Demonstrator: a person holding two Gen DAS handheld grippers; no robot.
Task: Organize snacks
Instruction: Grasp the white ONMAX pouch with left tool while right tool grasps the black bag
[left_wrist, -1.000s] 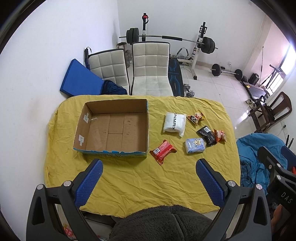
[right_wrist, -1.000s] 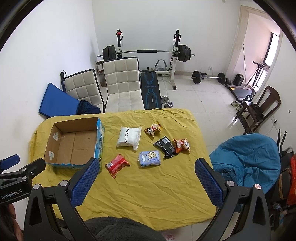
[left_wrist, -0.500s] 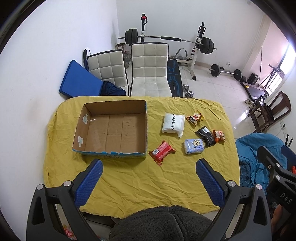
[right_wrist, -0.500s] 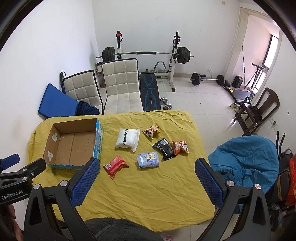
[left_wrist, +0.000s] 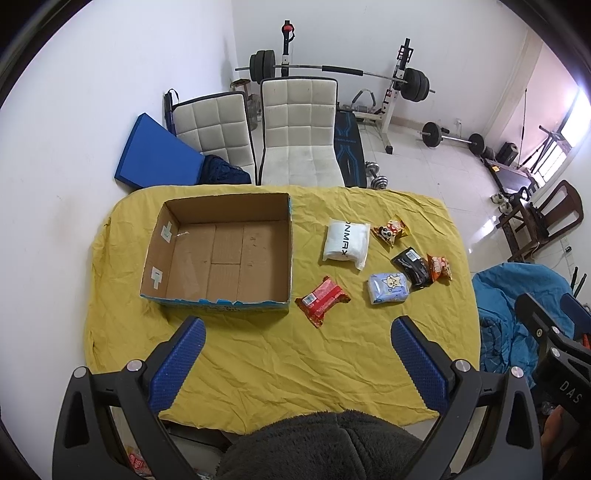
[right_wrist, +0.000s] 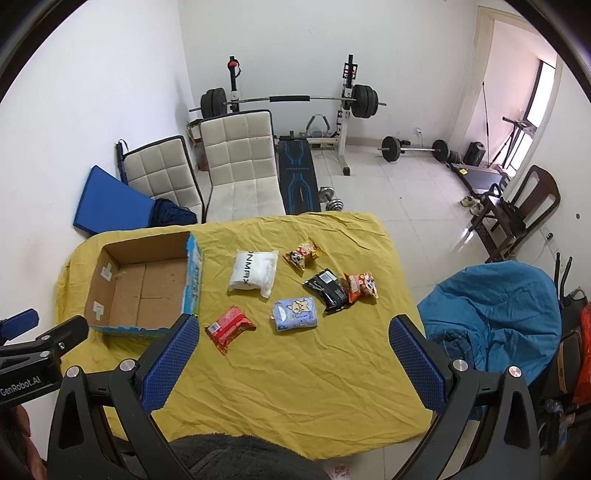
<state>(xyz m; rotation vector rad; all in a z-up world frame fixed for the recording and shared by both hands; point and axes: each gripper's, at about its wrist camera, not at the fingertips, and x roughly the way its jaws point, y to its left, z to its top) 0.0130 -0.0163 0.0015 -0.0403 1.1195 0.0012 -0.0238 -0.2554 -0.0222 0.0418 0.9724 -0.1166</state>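
Both tongs spread wide, holding nothing: left tongs (left_wrist: 295, 354), right tongs (right_wrist: 293, 352), above the table's (left_wrist: 258, 362) near edge. Cardboard box (left_wrist: 221, 254) at left, open-topped. Six snack packets lie right of it; red packet (left_wrist: 324, 301) just beside its corner. Near strip of cloth bare.

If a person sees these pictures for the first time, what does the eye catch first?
Most likely the yellow cloth covering the table, with an empty open box on its left part. To the right of the box lie six loose packets, the red packet nearest it. Behind the table stands a barbell rack.
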